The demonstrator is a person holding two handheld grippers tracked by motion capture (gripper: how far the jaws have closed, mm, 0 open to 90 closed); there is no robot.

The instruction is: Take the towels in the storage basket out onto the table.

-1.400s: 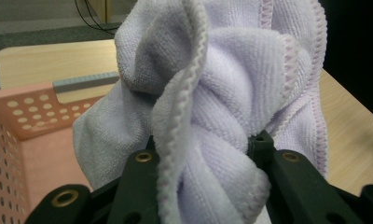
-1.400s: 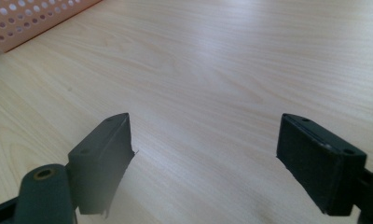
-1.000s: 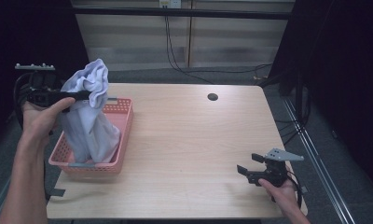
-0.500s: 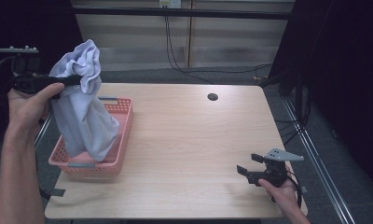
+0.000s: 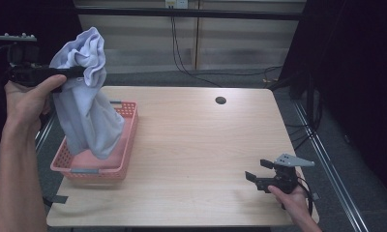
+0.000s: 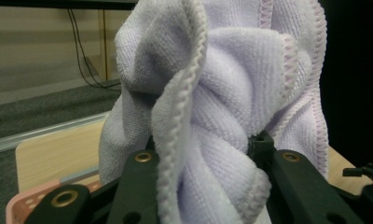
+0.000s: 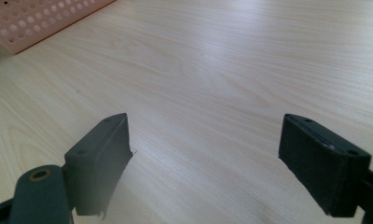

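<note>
A pale lilac towel [image 5: 87, 92] hangs from my left gripper [image 5: 78, 72], which is shut on its bunched top high above the table's left edge. The towel's lower end still reaches into the pink perforated basket [image 5: 126, 145]. In the left gripper view the towel [image 6: 222, 107] bulges up between the black jaws and hides most of what lies beyond. My right gripper [image 5: 253, 178] rests low over the table's front right corner, open with nothing between its fingers [image 7: 98, 161].
The wooden table [image 5: 196, 140] has a round cable hole [image 5: 220, 100] at the back. Its right edge runs along a metal rail, with dark curtain beyond. The basket's corner [image 7: 35, 18] shows at the upper left of the right gripper view.
My left gripper has risen and drawn back to the left, lifting the towel higher out of the basket. The right gripper has stayed still.
</note>
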